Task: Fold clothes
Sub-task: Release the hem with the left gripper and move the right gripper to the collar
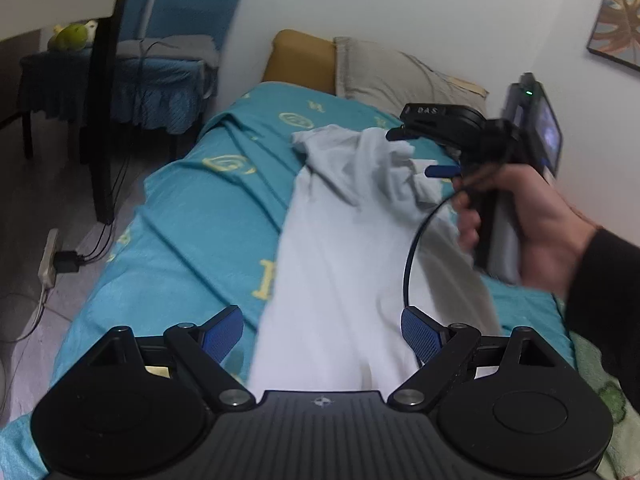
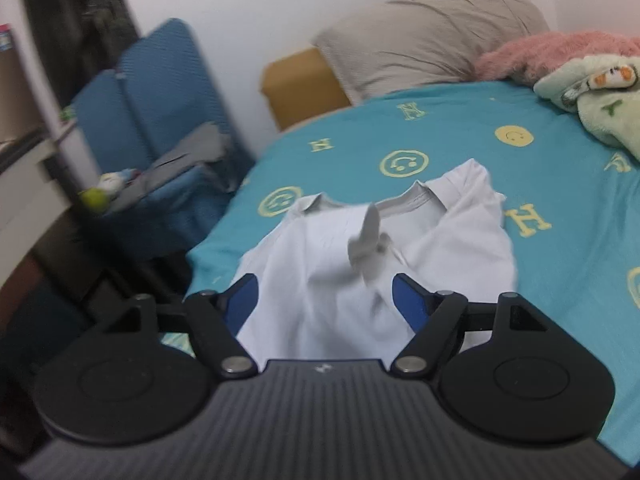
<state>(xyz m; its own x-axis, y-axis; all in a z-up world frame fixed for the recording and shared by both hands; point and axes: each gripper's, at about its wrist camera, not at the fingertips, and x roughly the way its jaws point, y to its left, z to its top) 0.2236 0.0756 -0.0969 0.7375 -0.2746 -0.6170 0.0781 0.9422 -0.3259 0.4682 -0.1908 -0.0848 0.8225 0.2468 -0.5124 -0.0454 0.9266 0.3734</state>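
White shirt [image 2: 360,264] lies lengthwise on the bed [image 2: 560,208], collar toward the pillow [image 2: 432,28] at 12 o'clock in the right wrist view, upper part rumpled, one sleeve or flap bunched near the middle. Not yet folded, in my judgement; the garment appears laid out for a first fold.

Left tool [image 1: 322,332]: jaws spread wide, nothing between the pads, shirt hem below it. Whether it touches the cloth cannot be told.

Right tool [image 2: 324,300]: jaws likewise wide apart and empty, poised over the shirt body. In the left wrist view it sits at 2 o'clock, gripped by the right hand [image 1: 532,224], above the collar end.

Both tools probably stand open to take hold of cloth edges. Teal sheet is wrinkled at 9 o'clock; a green blanket [image 2: 600,100] lies at 2 o'clock, apart from the shirt.
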